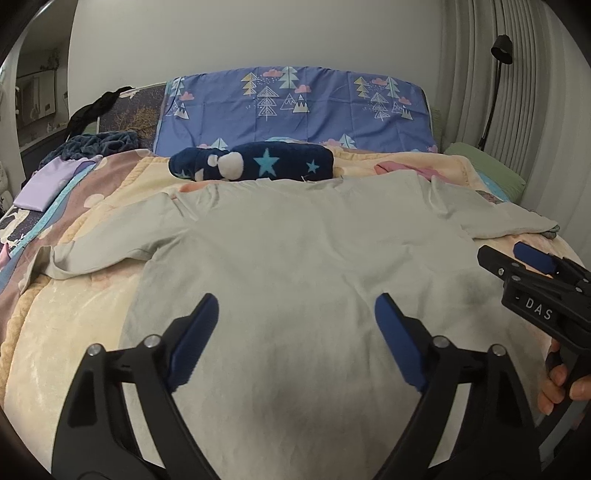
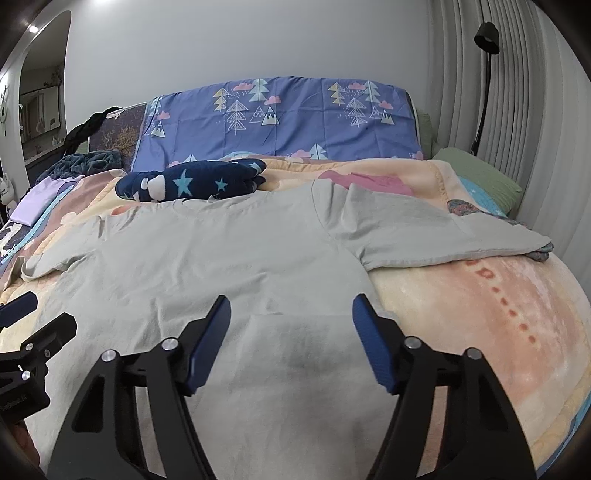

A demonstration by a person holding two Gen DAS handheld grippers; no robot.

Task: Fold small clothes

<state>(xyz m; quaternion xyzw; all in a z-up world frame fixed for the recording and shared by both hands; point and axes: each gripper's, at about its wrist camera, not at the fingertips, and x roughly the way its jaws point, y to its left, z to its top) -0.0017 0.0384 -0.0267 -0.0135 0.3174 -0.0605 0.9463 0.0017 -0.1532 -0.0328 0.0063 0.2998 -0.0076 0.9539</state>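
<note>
In the left wrist view, a pale grey T-shirt [image 1: 295, 258] lay flat on a peach blanket [image 1: 74, 332] covering the bed, its neckline toward the far end and both sleeves spread outward. The left gripper [image 1: 295, 317] hung above the shirt's lower body with its blue-padded jaws spread wide and nothing between them. At the right edge the right gripper [image 1: 517, 262] showed side-on, a hand [image 1: 561, 384] on its handle. Beyond the collar rested a navy star-patterned bundle [image 1: 255, 162], with a purple tree-print pillow [image 1: 295, 107] upright behind it. In the right wrist view, the right gripper [image 2: 291, 314] stood over the shirt's [image 2: 221, 258] lower right part near its side edge, jaws apart and holding nothing. The left gripper [image 2: 22, 314] appeared at the left edge, and a black lamp [image 2: 485, 33] stood by the curtain.
</note>
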